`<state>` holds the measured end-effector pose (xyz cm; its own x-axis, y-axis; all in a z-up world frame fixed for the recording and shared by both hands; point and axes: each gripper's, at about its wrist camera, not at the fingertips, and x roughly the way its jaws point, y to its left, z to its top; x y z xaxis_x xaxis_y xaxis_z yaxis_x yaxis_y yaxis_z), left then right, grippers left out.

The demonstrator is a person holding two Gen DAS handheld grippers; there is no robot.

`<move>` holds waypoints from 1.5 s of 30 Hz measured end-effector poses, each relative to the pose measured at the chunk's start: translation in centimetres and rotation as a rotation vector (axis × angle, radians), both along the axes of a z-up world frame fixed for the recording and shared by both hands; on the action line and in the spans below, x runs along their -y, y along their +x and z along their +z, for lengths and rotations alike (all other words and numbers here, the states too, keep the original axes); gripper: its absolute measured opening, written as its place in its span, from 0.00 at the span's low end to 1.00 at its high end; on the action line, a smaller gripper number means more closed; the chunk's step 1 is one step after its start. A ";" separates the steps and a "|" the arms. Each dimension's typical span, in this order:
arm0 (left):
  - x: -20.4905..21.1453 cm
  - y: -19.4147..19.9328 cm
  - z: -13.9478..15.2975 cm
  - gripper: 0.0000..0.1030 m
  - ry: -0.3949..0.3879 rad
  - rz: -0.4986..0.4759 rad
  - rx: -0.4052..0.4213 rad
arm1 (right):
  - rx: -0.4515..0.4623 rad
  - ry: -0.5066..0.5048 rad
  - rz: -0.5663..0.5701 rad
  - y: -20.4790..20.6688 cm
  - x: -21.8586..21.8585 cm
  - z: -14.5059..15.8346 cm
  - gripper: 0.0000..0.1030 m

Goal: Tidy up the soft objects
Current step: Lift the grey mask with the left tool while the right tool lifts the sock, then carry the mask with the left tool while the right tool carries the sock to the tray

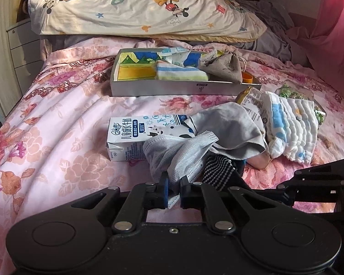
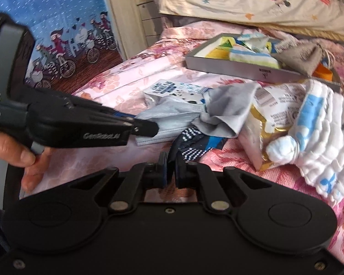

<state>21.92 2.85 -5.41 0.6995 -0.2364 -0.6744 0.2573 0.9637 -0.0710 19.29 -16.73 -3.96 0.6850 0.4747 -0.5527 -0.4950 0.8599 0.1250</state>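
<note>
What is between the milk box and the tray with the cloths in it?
Nothing, just bare flowered bedspread between the milk carton and the tray. The left wrist view shows it best.

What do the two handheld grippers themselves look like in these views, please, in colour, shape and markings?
Both are matte black. The left gripper and right gripper each show two round discs, silver-riveted linkage arms and blue-padded jaws. Seen side-on from the right wrist camera, the left gripper carries white "GenRobot.AI" lettering on its body. No cables show, and the bare hand shows no sleeve.
</note>
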 end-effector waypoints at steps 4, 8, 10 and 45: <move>-0.5 -0.7 0.9 0.07 -0.031 0.033 0.011 | 0.032 -0.021 0.019 -0.5 -0.8 0.6 0.01; -1.1 -1.3 1.8 0.07 -0.054 0.078 0.022 | 0.092 -0.047 0.045 -1.3 -1.6 1.4 0.00; -1.4 -1.5 2.1 0.07 -0.068 0.099 0.020 | 0.121 -0.067 0.057 -1.8 -2.0 1.7 0.00; -3.6 -2.8 3.6 0.07 -0.141 0.285 0.043 | 0.132 -0.114 -0.002 -0.2 -4.1 -0.9 0.00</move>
